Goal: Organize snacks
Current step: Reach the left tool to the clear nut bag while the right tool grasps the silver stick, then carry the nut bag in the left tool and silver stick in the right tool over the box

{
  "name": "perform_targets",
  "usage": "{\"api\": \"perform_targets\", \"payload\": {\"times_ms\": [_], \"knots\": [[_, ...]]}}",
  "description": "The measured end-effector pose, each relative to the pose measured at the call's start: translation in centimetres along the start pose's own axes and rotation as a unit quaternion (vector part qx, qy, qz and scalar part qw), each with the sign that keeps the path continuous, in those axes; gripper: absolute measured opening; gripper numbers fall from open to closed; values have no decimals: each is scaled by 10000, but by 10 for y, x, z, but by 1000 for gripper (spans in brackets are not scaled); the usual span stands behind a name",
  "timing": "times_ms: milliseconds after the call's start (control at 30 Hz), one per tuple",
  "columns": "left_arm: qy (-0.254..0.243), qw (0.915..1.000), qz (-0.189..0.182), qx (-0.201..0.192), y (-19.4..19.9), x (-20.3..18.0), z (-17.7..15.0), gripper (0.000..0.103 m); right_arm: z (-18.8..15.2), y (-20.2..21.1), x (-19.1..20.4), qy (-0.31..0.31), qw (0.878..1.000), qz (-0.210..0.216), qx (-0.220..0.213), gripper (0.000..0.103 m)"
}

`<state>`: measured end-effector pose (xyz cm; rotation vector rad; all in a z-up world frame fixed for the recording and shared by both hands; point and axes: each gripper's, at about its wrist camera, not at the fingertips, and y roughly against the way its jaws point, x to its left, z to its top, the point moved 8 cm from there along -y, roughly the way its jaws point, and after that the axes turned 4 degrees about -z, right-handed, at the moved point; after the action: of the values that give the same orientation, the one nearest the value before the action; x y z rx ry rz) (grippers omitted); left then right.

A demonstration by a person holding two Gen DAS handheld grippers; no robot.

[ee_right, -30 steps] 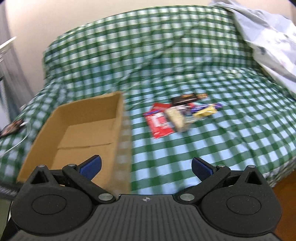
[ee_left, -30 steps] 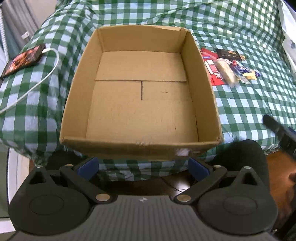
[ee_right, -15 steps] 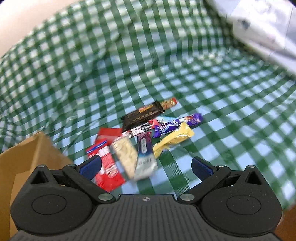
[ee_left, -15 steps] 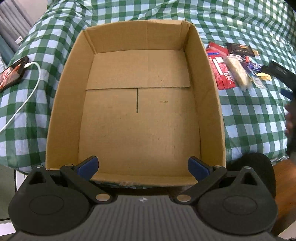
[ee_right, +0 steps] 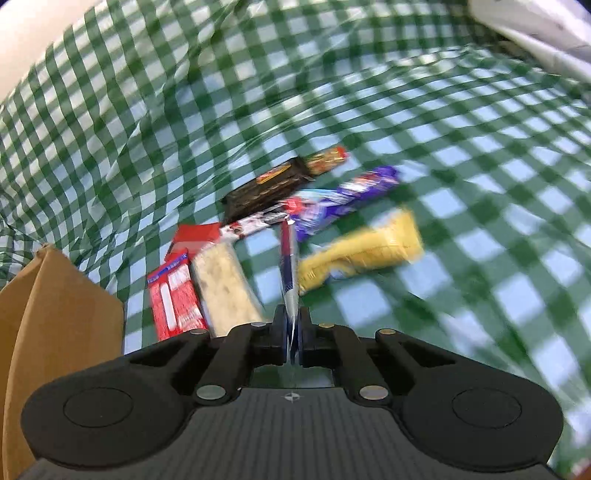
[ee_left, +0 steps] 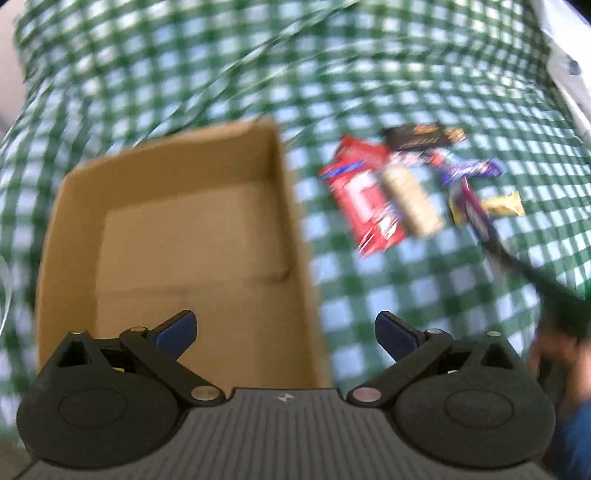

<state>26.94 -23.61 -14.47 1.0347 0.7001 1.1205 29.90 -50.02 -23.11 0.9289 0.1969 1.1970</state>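
Observation:
An open, empty cardboard box (ee_left: pixel 177 236) sits on the green checked bedspread; its corner shows in the right wrist view (ee_right: pixel 55 310). Beside it lies a pile of snacks: red packet (ee_right: pixel 175 295), pale bar (ee_right: pixel 225 284), black bar (ee_right: pixel 269 188), purple bar (ee_right: pixel 347 203), yellow packet (ee_right: pixel 362 247). My right gripper (ee_right: pixel 291 332) is shut on the end of a thin purple-and-silver snack bar (ee_right: pixel 287 266), seen edge-on over the pile; it also shows in the left wrist view (ee_left: pixel 476 210). My left gripper (ee_left: pixel 286 328) is open and empty over the box's near right side.
The green checked bedspread (ee_right: pixel 147 92) covers the whole surface and is wrinkled at the back. A pale pillow or sheet (ee_right: pixel 535 33) lies at the far right. A white cable (ee_left: pixel 4 295) shows at the left edge.
My right gripper has closed on the thin snack bar, which was lying flat in the pile. The left gripper has swung right and lifted its view toward the snacks.

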Motion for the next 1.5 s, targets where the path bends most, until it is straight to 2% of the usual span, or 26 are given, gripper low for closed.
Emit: {"api": "perform_targets", "payload": {"times_ms": [167,367,500,667,733,767,800,833,867,900,1067,1500], "knots": [[-278,9989,-373,39,-55,-64,56,103,-16,32,-53,-87,9986,-518,-85,5],[-247,9991,-318,147,-131,-108,102,103,-26,24,-82,-85,9958,-907,43,8],[-209,9986,-352,342,-166,-124,116,103,-27,8,-85,74,9959,-893,154,10],[-284,9984,-175,459,-198,-136,122,102,-20,-3,-82,337,9956,-874,48,11],[-268,9981,-119,542,-208,-136,121,94,-17,-7,-81,397,9954,-872,3,13],[-272,9976,4,640,-213,-136,120,85,-16,-8,-80,425,9952,-876,-18,13],[-286,9976,167,602,-215,-135,121,82,-15,-10,-79,484,9950,-873,-63,14],[-279,9980,221,515,-212,-136,122,75,-15,-10,-79,484,9950,-873,-63,14],[-354,9982,303,374,-206,-138,124,49,-15,-10,-79,503,9949,-871,-97,14],[-451,9980,279,339,-202,-141,125,40,-16,-10,-79,531,9947,-868,-122,14],[-427,9988,73,223,-171,-137,114,40,-13,0,-75,513,9956,-763,-170,6],[-410,9987,-274,-154,-73,-120,76,40,-8,63,-32,748,9939,-609,-541,6]]}}
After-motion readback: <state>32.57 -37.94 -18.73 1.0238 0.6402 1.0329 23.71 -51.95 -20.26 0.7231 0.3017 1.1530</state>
